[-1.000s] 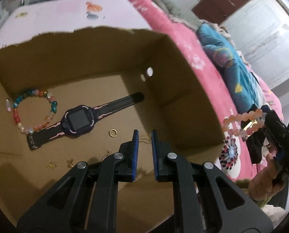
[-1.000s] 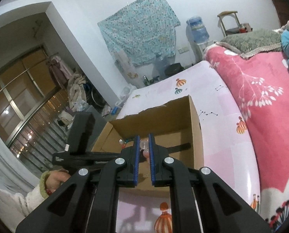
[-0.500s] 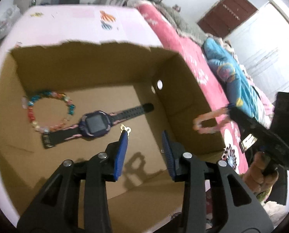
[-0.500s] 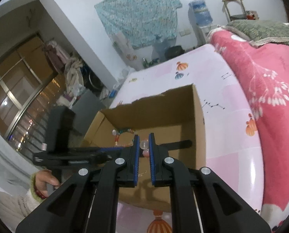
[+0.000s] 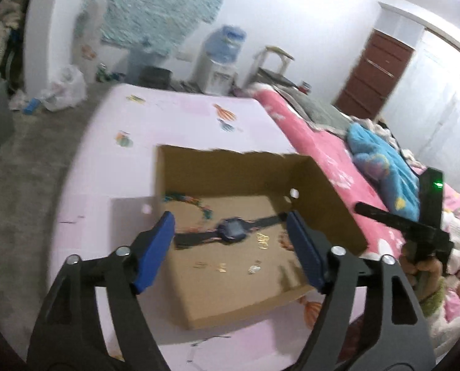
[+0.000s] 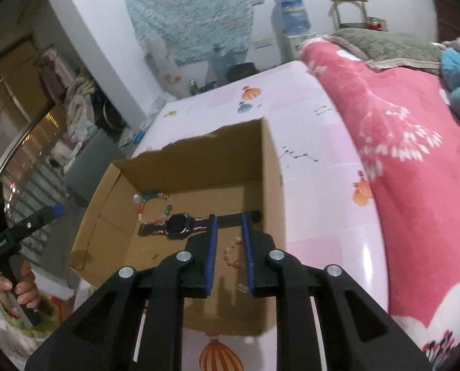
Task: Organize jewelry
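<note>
An open cardboard box (image 5: 230, 156) (image 6: 271, 167) sits on the pale pink sheet. Inside lie a dark watch (image 5: 233, 232) (image 6: 179, 223), a multicolour bead bracelet (image 5: 200, 205) (image 6: 152, 200) and small gold earrings (image 5: 262, 241). My left gripper (image 5: 230, 219) hovers above the box's near side, its jaws opening wide with nothing between them. My right gripper (image 6: 229, 216) points down into the box with its jaws opening. A pink bead bracelet (image 6: 233, 255) hangs loose in the gap, and the pads do not press on it. Each view shows the other gripper (image 5: 427, 225) (image 6: 29, 227) in a person's hand.
A pink quilt (image 6: 399, 142) with a blue plush blanket (image 5: 393, 173) covers the bed right of the box. The sheet's edge drops to a grey floor (image 5: 29, 185) on the left. A water dispenser (image 5: 220, 58) and a stool (image 6: 350, 12) stand by the far wall.
My left gripper has pulled back and up out of the box and opened wide. The right gripper has tipped down into the box and its jaws have parted around the pink bracelet.
</note>
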Motion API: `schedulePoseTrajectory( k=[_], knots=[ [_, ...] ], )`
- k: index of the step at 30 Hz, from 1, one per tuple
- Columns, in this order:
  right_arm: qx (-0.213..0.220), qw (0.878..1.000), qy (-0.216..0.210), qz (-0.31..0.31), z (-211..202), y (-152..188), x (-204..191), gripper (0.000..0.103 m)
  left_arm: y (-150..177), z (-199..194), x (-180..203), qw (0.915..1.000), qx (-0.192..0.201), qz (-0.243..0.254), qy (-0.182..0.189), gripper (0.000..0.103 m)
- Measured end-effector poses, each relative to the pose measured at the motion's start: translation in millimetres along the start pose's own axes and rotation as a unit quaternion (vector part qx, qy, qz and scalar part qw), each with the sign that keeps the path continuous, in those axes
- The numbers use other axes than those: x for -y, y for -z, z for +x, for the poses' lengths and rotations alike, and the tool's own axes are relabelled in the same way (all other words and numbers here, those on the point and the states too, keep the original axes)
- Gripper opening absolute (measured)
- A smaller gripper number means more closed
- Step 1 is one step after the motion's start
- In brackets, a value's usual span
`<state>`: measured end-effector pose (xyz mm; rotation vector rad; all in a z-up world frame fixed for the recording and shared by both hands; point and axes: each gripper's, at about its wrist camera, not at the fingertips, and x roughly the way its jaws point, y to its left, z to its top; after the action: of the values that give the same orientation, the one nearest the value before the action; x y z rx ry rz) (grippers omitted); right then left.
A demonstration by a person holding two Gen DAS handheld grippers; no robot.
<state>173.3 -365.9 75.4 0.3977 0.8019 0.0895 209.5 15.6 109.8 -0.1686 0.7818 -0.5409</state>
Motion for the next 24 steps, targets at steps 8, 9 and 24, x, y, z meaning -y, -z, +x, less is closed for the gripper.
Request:
schedulePoseTrajectory(
  k=[8,9,24],
  knots=[
    [-0.029,0.996,0.000,0.082,8.8,21.0,34.2,0.040,37.1,28.8,-42.2,0.9928,-0.055,-0.106,-0.012,0.080],
    [-0.046,0.995,-0.010,0.088,15.3,24.1,35.6,0.040,41.6,35.6,-44.8,0.9908,-0.067,-0.118,-0.004,0.080],
    [-0.085,0.995,0.009,0.054,19.7,40.3,16.1,0.045,79.6,47.9,-22.8,0.9857,-0.115,-0.122,0.011,0.082]
  ],
)
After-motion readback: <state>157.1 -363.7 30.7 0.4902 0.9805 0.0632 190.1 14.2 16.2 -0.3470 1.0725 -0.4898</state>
